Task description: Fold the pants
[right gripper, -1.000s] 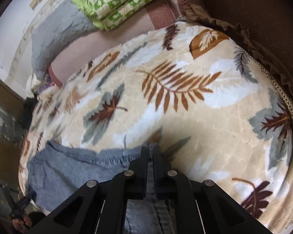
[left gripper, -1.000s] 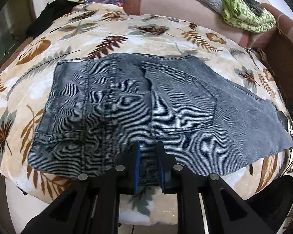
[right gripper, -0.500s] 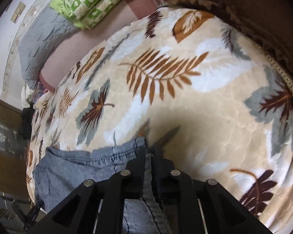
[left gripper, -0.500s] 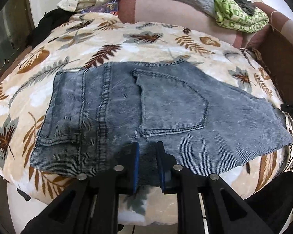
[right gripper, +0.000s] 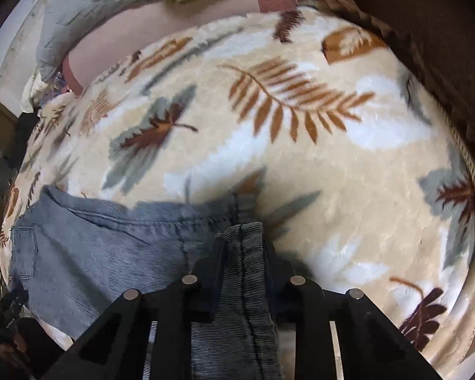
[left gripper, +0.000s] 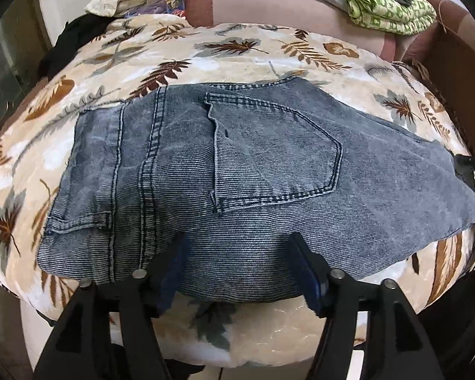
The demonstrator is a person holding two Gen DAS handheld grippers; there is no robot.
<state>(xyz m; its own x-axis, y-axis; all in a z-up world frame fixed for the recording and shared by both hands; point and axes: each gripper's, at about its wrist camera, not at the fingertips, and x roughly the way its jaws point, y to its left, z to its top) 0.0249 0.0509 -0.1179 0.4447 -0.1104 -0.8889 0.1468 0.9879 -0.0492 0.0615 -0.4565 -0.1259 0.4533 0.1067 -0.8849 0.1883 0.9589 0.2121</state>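
Since the earlier frames the left gripper point(left gripper: 240, 253) has sprung from a narrow pinch on the near edge of the folded blue-grey denim pants point(left gripper: 237, 171) to a wide stance, its blue-padded jaws having just been opening and now straddling that edge without pressing it. The right gripper point(right gripper: 240, 237) has dipped toward the cream plush blanket with brown and grey leaf print point(right gripper: 300, 164); its jaws have parted a little, yet a band of denim with a seam remains between them, seemingly only loosely pinched. The pants lie flat on the blanket, back pocket up, long axis running across the left gripper's view. Judged from this, the fold looks laid down, and the right gripper, at the pants' far-right end, has yet to let go.
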